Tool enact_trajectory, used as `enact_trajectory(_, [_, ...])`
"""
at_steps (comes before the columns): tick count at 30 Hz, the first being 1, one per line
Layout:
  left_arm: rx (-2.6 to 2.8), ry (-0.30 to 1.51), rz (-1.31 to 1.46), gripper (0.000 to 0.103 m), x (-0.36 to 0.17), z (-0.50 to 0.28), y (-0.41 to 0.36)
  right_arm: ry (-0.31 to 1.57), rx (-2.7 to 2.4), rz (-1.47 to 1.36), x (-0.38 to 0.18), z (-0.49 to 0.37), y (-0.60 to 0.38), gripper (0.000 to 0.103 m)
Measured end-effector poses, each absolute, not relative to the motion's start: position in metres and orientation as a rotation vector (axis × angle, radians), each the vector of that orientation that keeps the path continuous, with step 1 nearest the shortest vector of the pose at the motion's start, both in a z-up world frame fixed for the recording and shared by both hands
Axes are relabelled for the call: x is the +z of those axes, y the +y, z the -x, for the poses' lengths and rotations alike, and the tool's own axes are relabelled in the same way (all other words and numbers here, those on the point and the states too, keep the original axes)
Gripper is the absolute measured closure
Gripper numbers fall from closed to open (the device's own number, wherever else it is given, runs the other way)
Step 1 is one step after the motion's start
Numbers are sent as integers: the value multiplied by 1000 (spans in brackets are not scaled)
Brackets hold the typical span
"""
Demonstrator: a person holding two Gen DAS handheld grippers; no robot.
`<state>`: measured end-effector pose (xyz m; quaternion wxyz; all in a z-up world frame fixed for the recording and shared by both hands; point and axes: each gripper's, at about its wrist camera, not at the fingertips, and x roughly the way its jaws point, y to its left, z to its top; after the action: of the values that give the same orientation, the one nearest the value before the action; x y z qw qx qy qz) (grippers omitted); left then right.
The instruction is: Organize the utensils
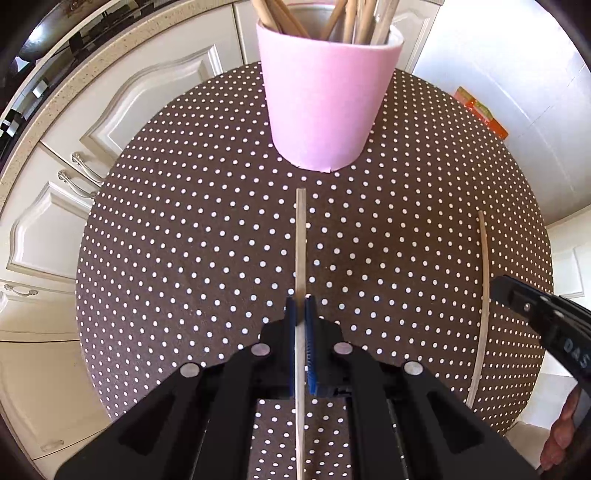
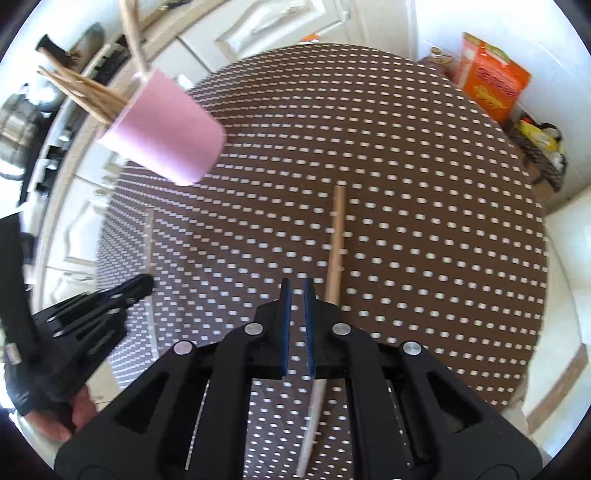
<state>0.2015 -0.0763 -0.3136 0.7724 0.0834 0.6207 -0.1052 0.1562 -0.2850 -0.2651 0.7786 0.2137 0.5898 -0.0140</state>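
— So, what do we have before us?

— We look down on a round counter (image 1: 184, 240) covered in a brown cloth with white dots. A pink cup (image 1: 325, 99) stands near its far edge, upright, and several wooden sticks (image 1: 354, 18) lean out of its mouth.

— And our left gripper?

— Our left gripper (image 1: 301, 306) points steeply down over the middle of the counter. Its blue pads (image 1: 312, 354) are pressed on a pale flat stick (image 1: 301, 229), which runs straight out between them toward the cup and stops just short of its base.

— Is another stick left on the cloth?

— Yes. A thin wooden stick (image 1: 484, 295) lies toward the right edge of the counter, well apart from the held one and roughly parallel to it.

— What about our right gripper?

— From its own camera, our right gripper (image 2: 297, 288) hovers over the near half of the counter with its jaws drawn to a narrow slit and nothing between them. That thin stick (image 2: 338, 236) lies just to the right of its fingertips, running toward the far edge; we cannot tell whether they touch. This view is blurred.

— Anything beyond the counter?

— White cupboard doors (image 1: 110, 122) on the left, and an orange box (image 2: 491, 81) past the far right edge.
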Motion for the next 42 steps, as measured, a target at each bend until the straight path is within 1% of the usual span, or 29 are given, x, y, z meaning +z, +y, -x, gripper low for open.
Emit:
enact_trajectory(2, [-225,1342,-168,97,-312,-198,-73,1285,-49,-453,-266,-156,-288,93])
enact_trajectory(4, [-223,1344,-156,97,-309,-194,-65,1299,-65,-455,-268,-155,-291,85])
enact_trajectory(5, [-222,1344,-154,97,-308,-187,-66,1303,-83,-445,-268,-155,-292,73])
enact_trajectory(6, [-221,1344,-152,97,-308,-186,-64,1300,-96,-432,-268,-154,-292,53])
enact_trajectory(7, [-219,1344,-152,97,-304,-186,-61,1292,-101,-423,-267,-154,-292,47])
enact_trajectory(8, [-219,1345,-152,97,-301,-185,-59,1269,-104,-410,-264,-153,-291,46])
enact_trajectory(10, [-218,1347,-153,97,-300,-182,-59,1268,-120,-381,-265,-152,-289,47])
enact_trajectory(11, [-217,1346,-155,97,-296,-173,-60,1274,-119,-382,-266,-153,-289,51])
enact_trajectory(12, [-218,1347,-156,97,-296,-172,-60,1284,-122,-382,-269,-153,-288,52])
enact_trajectory(14, [-224,1348,-156,97,-296,-163,-57,1309,-146,-340,-275,-155,-284,53])
enact_trajectory(16, [-228,1349,-157,97,-295,-158,-54,1328,-164,-278,-280,-154,-278,62])
enact_trajectory(17, [-229,1349,-157,97,-294,-156,-53,1321,-176,-248,-280,-153,-275,70])
enact_trajectory(19, [-228,1351,-155,97,-294,-152,-52,1313,-190,-170,-281,-152,-267,75])
enact_trajectory(20, [-227,1352,-154,97,-293,-149,-51,1312,-190,-144,-281,-151,-263,81])
enact_trajectory(21, [-226,1353,-153,97,-293,-148,-50,1306,-174,-142,-281,-151,-260,89])
enact_trajectory(22, [-224,1354,-151,97,-293,-146,-49,1304,-161,-157,-280,-150,-260,94])
enact_trajectory(26, [-223,1347,-141,97,-290,-138,-43,1302,-147,-281,-280,-146,-267,97])
enact_trajectory(33, [-216,1315,-126,97,-277,-141,-44,1248,-92,-441,-270,-132,-289,97])
enact_trajectory(42, [-204,1258,-94,97,-254,-143,-48,1161,-21,-447,-230,-115,-286,97])
